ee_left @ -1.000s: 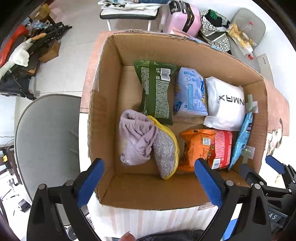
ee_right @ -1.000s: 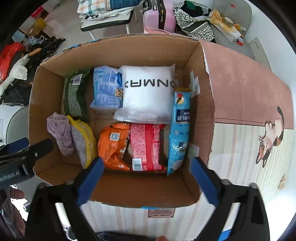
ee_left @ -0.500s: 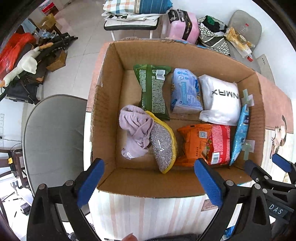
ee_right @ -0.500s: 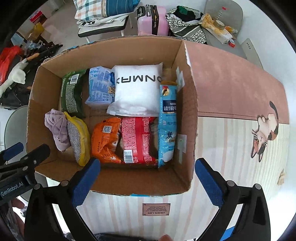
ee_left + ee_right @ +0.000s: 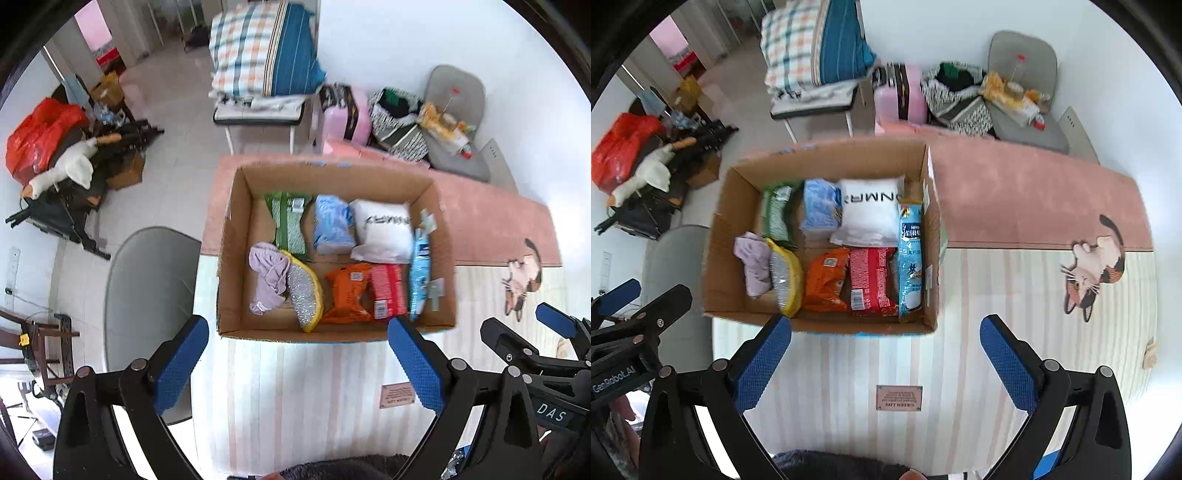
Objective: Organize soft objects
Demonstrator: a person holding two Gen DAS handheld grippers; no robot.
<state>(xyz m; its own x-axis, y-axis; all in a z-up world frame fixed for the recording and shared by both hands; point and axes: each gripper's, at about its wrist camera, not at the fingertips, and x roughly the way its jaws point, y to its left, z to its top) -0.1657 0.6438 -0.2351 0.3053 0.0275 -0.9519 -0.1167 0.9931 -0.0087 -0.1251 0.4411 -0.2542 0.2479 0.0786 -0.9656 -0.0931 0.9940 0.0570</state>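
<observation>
While both tools hang above the near edge of the table [image 5: 1015, 192], neither carries anything: the left gripper [image 5: 295, 365] stands with jaws spread wide and nothing between its blue pads, and the right gripper [image 5: 882, 363] is likewise released and empty, the two side by side over the striped table covering.

Just beyond the fingertips sits the open cardboard box [image 5: 720, 251], which holds all the soft goods. These are packed in two rows, evidently to fill the floor without stacking. Far row: a green packet [image 5: 288, 225], a pale blue pack [image 5: 332, 225], and a white pillow-like pack [image 5: 384, 229] with dark lettering. Near row: a crumpled lilac cloth [image 5: 267, 277], touching a yellow-rimmed scouring pad [image 5: 304, 295], then an orange snack bag [image 5: 347, 291] and a red snack bag [image 5: 388, 291] pressed together. A blue sachet [image 5: 910, 254] stands on edge against the right wall, seemingly wedged into the remaining gap.

Judgement: no loose soft item is visible on the table, so the packing appears complete or nearly so.
</observation>
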